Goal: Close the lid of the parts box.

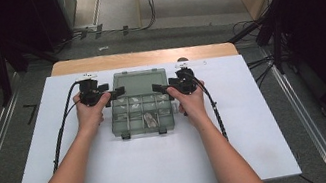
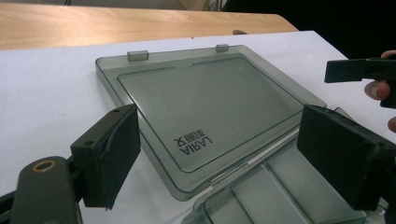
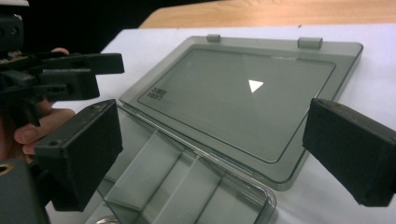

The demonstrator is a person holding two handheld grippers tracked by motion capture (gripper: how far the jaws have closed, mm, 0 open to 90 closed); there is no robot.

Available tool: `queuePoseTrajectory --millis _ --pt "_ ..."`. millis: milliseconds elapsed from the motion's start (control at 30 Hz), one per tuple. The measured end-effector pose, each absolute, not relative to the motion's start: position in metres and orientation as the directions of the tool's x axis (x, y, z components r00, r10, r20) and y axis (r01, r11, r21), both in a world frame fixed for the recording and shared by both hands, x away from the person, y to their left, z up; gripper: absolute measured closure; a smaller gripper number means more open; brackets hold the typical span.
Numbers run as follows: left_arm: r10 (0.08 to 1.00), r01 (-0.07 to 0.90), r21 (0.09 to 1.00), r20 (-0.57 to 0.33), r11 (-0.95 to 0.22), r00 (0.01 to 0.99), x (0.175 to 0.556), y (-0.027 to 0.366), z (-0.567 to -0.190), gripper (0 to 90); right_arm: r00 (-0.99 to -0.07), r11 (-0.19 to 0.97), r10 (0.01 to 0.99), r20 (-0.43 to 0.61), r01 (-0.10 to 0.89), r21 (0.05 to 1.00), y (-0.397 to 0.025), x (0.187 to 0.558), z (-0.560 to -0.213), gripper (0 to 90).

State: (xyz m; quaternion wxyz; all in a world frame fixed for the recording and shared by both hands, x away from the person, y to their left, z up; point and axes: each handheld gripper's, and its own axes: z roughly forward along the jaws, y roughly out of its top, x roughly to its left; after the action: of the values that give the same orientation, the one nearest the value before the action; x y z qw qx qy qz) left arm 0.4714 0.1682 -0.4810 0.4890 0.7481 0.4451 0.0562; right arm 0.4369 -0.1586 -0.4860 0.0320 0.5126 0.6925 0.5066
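Note:
A smoke-grey plastic compartment box (image 1: pixel 128 124) lies open on the white board (image 1: pixel 60 155). Its lid (image 1: pixel 140 81) is folded back flat behind it. Small pale parts (image 1: pixel 148 119) sit in some compartments. My left gripper (image 1: pixel 114 92) hovers open at the box's far left corner, by the hinge. My right gripper (image 1: pixel 160 89) hovers open at the far right corner. In the left gripper view, my left gripper (image 2: pixel 224 156) spans the lid (image 2: pixel 210 98) and the base's edge (image 2: pixel 280 186). In the right gripper view, my right gripper (image 3: pixel 217 149) spans the lid (image 3: pixel 243 98) and empty compartments (image 3: pixel 177 186). Neither holds anything.
The white board covers a wooden table whose bare edge (image 1: pixel 144 56) shows at the far side. Cables (image 1: pixel 62 134) trail from both grippers over the board. Dark stands and floor cables surround the table.

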Motion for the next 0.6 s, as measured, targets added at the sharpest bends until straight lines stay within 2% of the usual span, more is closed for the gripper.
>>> queuePoseTrajectory --millis 167,233,367,400,600 --pt "0.746 0.645 0.756 -0.367 -0.11 0.557 0.475 0.168 -0.485 21.7 -0.414 -0.055 0.776 0.476 0.707 0.705 -0.162 0.442 -0.492 13.7" --pt "0.752 0.653 0.749 -0.365 -0.114 0.549 0.475 0.167 -0.487 24.7 -0.387 -0.071 0.782 0.49 0.725 0.685 -0.164 0.444 -0.495 21.4" --pt "0.756 0.669 0.734 -0.372 -0.115 0.538 0.475 0.163 -0.49 28.9 -0.343 -0.083 0.802 0.489 0.747 0.66 -0.165 0.447 -0.502 25.6" --pt "0.759 0.672 0.732 -0.374 -0.112 0.533 0.475 0.162 -0.491 30.3 -0.329 -0.092 0.806 0.492 0.752 0.653 -0.164 0.448 -0.505 31.1" --pt "0.772 0.692 0.715 -0.385 -0.097 0.505 0.477 0.161 -0.494 31.7 -0.315 -0.084 0.821 0.477 0.758 0.646 -0.158 0.451 -0.507 33.1"
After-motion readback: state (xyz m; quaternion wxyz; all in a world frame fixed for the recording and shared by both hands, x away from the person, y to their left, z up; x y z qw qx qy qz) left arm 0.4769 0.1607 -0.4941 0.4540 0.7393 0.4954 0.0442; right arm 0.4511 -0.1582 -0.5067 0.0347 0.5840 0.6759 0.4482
